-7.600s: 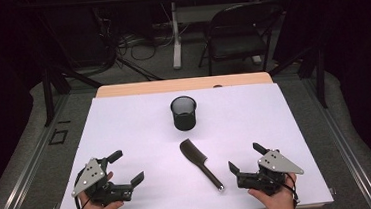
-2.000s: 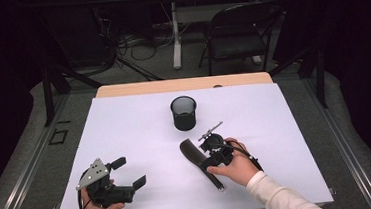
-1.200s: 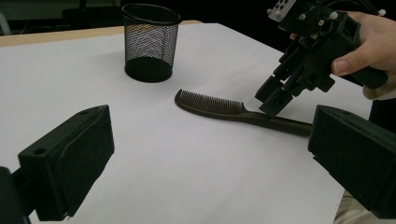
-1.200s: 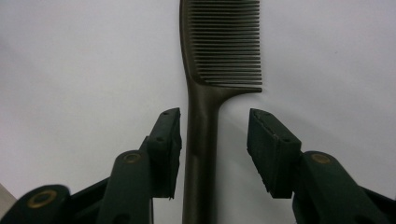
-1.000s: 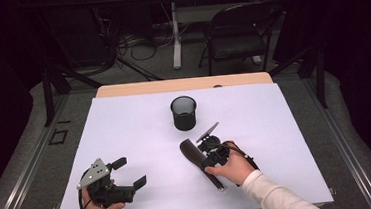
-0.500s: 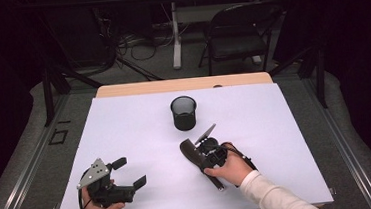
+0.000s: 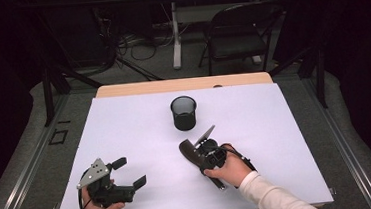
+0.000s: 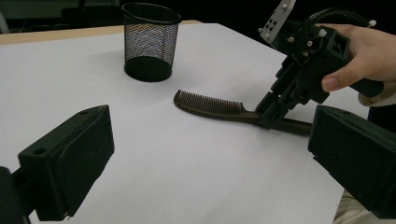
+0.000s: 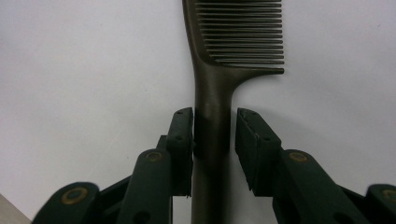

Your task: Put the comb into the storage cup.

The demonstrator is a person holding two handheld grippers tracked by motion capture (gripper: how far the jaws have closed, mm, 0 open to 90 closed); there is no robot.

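Comb [image 7: 192,153], one, lies flat on the white desk [image 7: 125,129] near one mesh cup [image 7: 183,112], whose inside cannot be seen. Right gripper [image 9: 214,135] tilts down over the handle, its fingers [image 9: 181,140] just closing on it, left pad touching. Left gripper [image 7: 127,173] rests released, well apart.

No lettering, label, brand, number or sign can be read anywhere; the white sheet covering the counter [image 7: 125,134] is blank; the dark plastic comb [image 9: 219,93] and the black wire-mesh cup [image 8: 150,39] bear no legible marks.
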